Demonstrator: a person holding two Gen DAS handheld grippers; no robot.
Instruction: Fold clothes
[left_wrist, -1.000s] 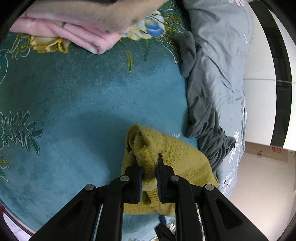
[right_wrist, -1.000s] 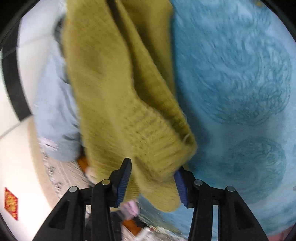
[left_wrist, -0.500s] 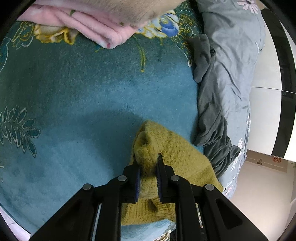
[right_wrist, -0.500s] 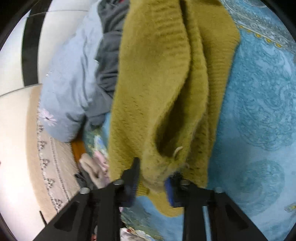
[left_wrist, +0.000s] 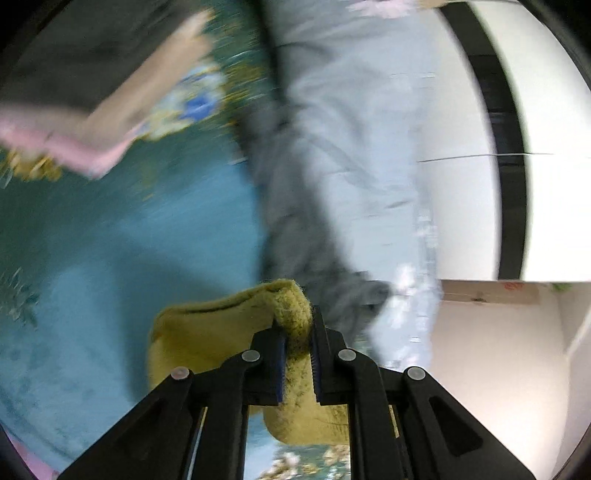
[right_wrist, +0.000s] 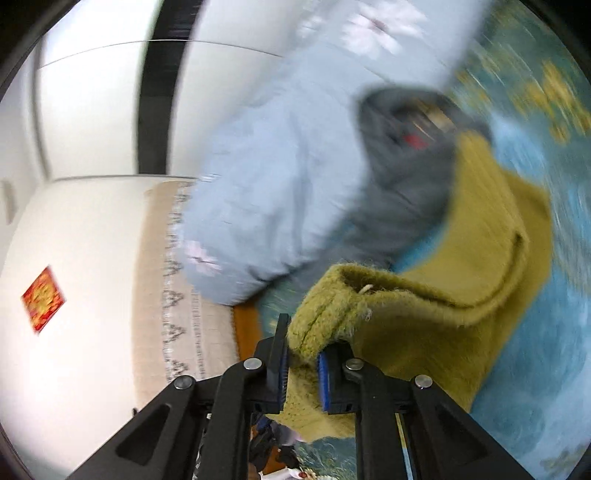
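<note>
A mustard-yellow knit sweater (left_wrist: 207, 332) is held between both grippers above the teal floral blanket (left_wrist: 110, 258). My left gripper (left_wrist: 295, 354) is shut on a thick folded edge of the sweater. My right gripper (right_wrist: 301, 363) is shut on another ribbed edge of the sweater (right_wrist: 461, 288), which stretches away to the right over the blanket (right_wrist: 546, 354). Both views are blurred by motion.
A dark grey garment (left_wrist: 295, 206) lies along a pale blue floral quilt (left_wrist: 362, 140) at the bed's edge; both also show in the right wrist view, grey garment (right_wrist: 402, 177), quilt (right_wrist: 277, 177). Folded pink cloth (left_wrist: 74, 147) lies far left. A patterned rug (right_wrist: 166, 280) covers the floor.
The right gripper has closed on the sweater's ribbed edge. Both grippers have swung toward the quilt side, lifting and spreading the sweater between them.
</note>
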